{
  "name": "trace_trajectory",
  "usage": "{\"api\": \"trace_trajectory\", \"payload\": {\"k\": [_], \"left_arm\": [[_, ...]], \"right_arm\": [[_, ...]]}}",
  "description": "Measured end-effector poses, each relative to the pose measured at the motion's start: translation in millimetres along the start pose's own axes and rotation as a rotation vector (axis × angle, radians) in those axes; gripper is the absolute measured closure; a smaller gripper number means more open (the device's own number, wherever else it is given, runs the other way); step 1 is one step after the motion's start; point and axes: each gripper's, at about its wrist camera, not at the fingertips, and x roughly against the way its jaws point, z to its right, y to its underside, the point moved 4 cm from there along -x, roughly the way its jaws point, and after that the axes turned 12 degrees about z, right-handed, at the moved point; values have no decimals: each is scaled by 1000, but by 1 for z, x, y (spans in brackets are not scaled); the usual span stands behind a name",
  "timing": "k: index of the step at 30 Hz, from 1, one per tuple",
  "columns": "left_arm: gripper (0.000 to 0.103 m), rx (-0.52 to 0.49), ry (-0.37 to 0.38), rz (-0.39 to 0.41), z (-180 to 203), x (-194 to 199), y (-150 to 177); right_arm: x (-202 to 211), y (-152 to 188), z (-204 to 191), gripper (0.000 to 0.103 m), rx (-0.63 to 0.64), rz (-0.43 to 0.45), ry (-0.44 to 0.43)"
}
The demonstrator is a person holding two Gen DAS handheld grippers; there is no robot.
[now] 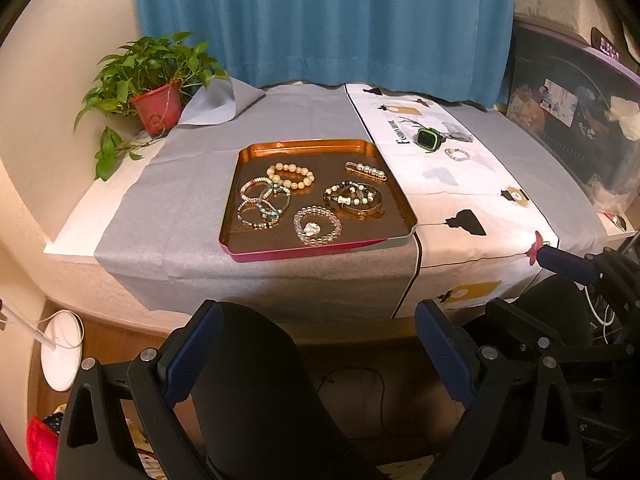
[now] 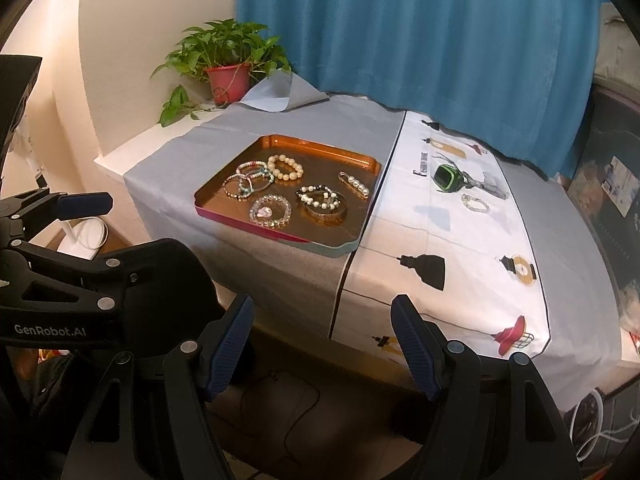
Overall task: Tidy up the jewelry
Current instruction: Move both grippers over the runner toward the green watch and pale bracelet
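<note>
A copper tray (image 1: pixel 256 152) (image 2: pixel 224 184) on the grey cloth holds several bead bracelets, a bangle (image 1: pixel 362 204) (image 2: pixel 326 210) and a pearl hair clip (image 1: pixel 366 171) (image 2: pixel 354 185). On the white printed cloth to its right lie a green smartwatch (image 1: pixel 430 140) (image 2: pixel 446 178) and a small clear bead bracelet (image 1: pixel 457 154) (image 2: pixel 475 203). My left gripper (image 1: pixel 320 344) is open and empty, held below the table's front edge. My right gripper (image 2: pixel 322 344) is also open and empty, in front of the table edge. The left gripper (image 2: pixel 82 204) also shows at the left of the right wrist view.
A potted plant (image 1: pixel 156 104) (image 2: pixel 228 80) stands at the back left corner by a blue curtain (image 1: pixel 320 20). A clear storage bin (image 1: pixel 580 128) sits to the right. A black chair back (image 1: pixel 256 380) is under the left gripper. A white lamp base (image 1: pixel 60 352) is on the floor.
</note>
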Motion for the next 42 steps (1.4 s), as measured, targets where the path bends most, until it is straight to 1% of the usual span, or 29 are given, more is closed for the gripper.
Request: {"api": "trace_trajectory", "payload": {"k": [13,20,23,27,32,37,40,41,42], "left_arm": [[8,-13,8,-43,4,-23,-1],[8,-30,23,-62,13,-41,-11],[8,-41,41,-65,21,-54,-23],[8,-60,70,-66,35,-76,-45],[8,-99,128,-54,67,-117,-85],[8,-145,233,-52,114,-181,-130],[8,-189,289,-74,148,-228,-152],[8,-202,300,-85,158,-245,-157],[8,-213,294,-98,166,-258,-160]], "right_arm": [[-18,4,16,31,-34,-31,8],[-34,5,51,31,-89,-45,55],[-42,4,78,31,-129,-48,98],[-57,2,125,31,-187,-52,163],[-91,-4,200,31,-271,-61,246],[-142,-11,263,31,-326,-89,262],[-177,-20,291,31,-344,-98,261],[-188,-23,300,31,-350,-99,262],[-200,-27,309,31,-357,-99,264]]}}
